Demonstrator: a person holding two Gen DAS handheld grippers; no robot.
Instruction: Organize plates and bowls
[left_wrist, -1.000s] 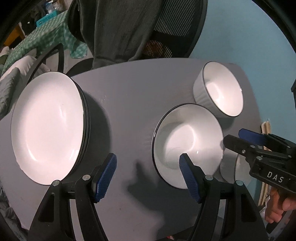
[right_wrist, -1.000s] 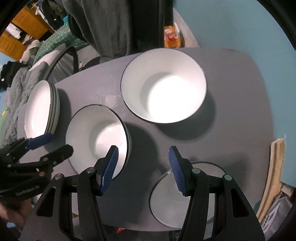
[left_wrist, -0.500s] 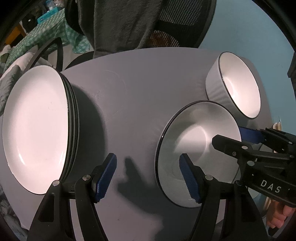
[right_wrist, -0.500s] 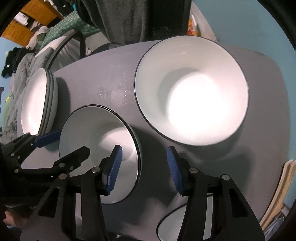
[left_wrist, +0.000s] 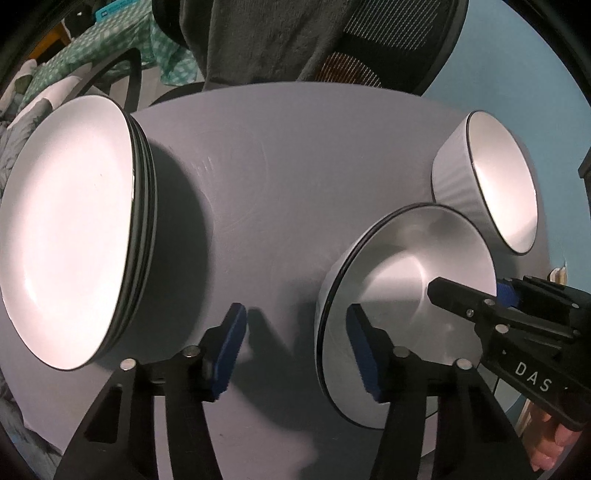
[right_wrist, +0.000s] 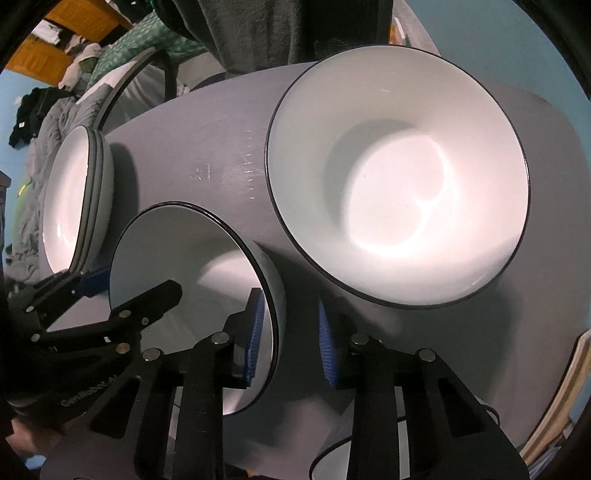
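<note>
A shallow white bowl (left_wrist: 406, 295) with a dark rim sits on the grey table (left_wrist: 277, 166), and both grippers straddle its rim. My left gripper (left_wrist: 295, 349) has one pad inside the bowl and one outside its left edge. Its jaws are closing, with a gap still showing. My right gripper (right_wrist: 291, 338) straddles the same bowl (right_wrist: 192, 273) at its opposite edge. Its jaws are also closing and the pads do not press. A stack of white plates (left_wrist: 74, 236) lies to the left, and a deep white bowl (right_wrist: 399, 184) stands beyond.
A chair draped with a dark garment (left_wrist: 277, 37) stands behind the table. Another white dish (right_wrist: 332, 465) peeks out at the near table edge. A person's hand (left_wrist: 550, 443) holds the right gripper. Bedding and clutter (right_wrist: 44, 122) lie beyond the table's left side.
Both grippers have come down onto the shallow bowl from opposite sides. Their jaws have narrowed, and the bowl's rim now sits between each pair of pads.
</note>
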